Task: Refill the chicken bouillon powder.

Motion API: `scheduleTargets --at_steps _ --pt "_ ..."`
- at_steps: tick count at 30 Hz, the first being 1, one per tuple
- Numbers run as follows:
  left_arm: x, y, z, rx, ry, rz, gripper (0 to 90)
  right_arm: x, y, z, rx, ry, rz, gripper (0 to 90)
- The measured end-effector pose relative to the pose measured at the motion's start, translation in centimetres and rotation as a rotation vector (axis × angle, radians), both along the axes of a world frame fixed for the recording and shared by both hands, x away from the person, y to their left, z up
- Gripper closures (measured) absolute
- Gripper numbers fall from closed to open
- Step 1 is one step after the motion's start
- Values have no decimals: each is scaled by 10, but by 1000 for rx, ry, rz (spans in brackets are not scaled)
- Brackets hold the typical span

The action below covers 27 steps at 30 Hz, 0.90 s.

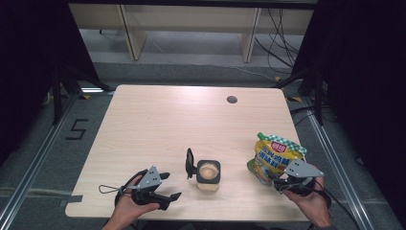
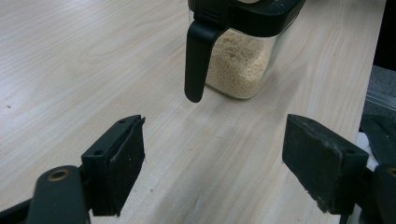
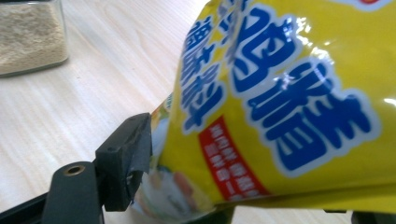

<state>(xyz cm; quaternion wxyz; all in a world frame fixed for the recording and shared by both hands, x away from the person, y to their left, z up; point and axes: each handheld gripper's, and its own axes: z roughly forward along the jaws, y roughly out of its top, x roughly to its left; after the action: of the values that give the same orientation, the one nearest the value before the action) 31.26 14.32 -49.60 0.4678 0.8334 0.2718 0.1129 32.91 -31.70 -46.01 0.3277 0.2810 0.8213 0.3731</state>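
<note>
Table (image 1: pixel 158 124) of pale wood is set on a grey floor (image 1: pixel 43 158), dark curtains around it. Beside the jar (image 1: pixel 208 175), at its right, the yellow pouch (image 1: pixel 274 158) is propped between the right gripper (image 1: pixel 293 181) jaws, which stand wide; whether they press it cannot be told. Left of the jar, the left gripper (image 1: pixel 165 189) is held open and empty.

1. The yellow pouch (image 3: pixel 289 102) bears large blue Chinese characters outlined in white (too close and cropped to read with certainty).
2. A red panel lower on its face carries small white characters, illegible.
3. A red label sits near its top (image 1: pixel 278 146), unreadable.
4. A black "5" (image 1: pixel 76 129) is marked on the floor left of the table.
</note>
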Motion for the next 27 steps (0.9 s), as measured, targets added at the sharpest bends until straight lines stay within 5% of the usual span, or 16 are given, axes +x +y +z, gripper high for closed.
scheduleTargets --at_steps 6,15,27 --pt "0 0 0 0 0 0 207 -6 1 0 -28 3 -13 251" --pt "2 1 1 21 -14 -19 207 -16 -2 -1 24 64 -52 249" --pt "1 1 0 17 5 2 207 -29 -5 -6 7 123 -104 252"
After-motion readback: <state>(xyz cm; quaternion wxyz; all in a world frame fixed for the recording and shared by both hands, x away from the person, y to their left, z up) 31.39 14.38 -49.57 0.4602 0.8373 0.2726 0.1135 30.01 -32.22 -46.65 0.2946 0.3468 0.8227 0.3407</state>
